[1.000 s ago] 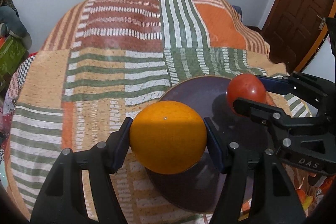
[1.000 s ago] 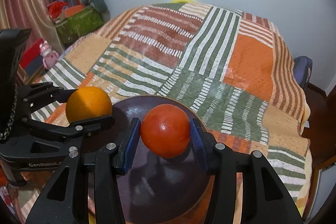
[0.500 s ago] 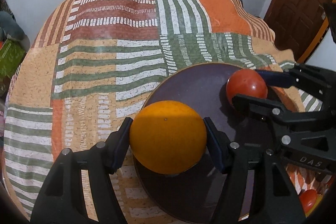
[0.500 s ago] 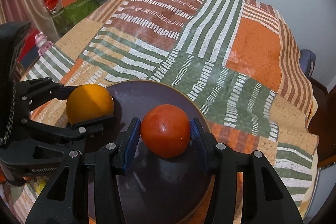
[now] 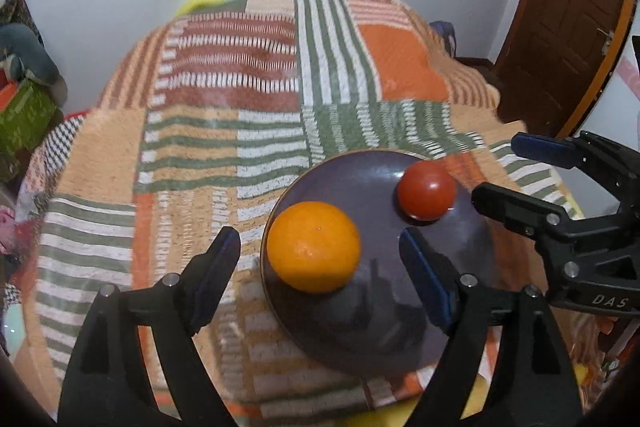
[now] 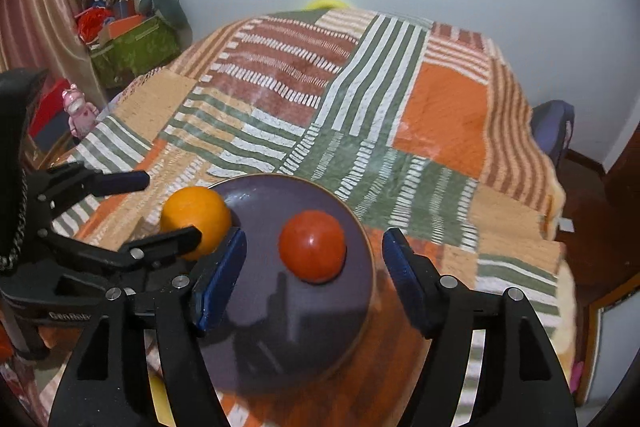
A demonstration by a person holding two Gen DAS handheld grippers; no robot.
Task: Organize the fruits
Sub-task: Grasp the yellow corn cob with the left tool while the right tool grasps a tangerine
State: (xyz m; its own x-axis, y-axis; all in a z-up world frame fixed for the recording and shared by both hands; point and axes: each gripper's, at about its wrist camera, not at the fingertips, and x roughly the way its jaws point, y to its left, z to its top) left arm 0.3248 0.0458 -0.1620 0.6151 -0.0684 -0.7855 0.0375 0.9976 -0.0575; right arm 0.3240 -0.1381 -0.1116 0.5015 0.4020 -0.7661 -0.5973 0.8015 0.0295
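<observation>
An orange (image 5: 314, 251) and a red tomato (image 5: 426, 190) lie on a dark purple plate (image 5: 384, 331) on the patterned bedspread. My left gripper (image 5: 320, 277) is open, its jaws wide apart on either side of the orange and not touching it. In the right wrist view my right gripper (image 6: 314, 283) is open, raised just behind the tomato (image 6: 312, 246), with the orange (image 6: 196, 219) at the plate's (image 6: 288, 339) left rim. Each gripper shows in the other's view: the right one (image 5: 508, 171) and the left one (image 6: 160, 205).
The striped patchwork blanket (image 5: 240, 115) covers the bed. A wooden door (image 5: 568, 7) stands at the right. Boxes and clutter (image 6: 132, 39) are piled by the left wall. A purple chair (image 6: 554, 127) stands past the bed's right edge.
Both grippers have opened and let go of the fruits. The orange and tomato now rest on the plate, and both grippers have drawn back and upward.
</observation>
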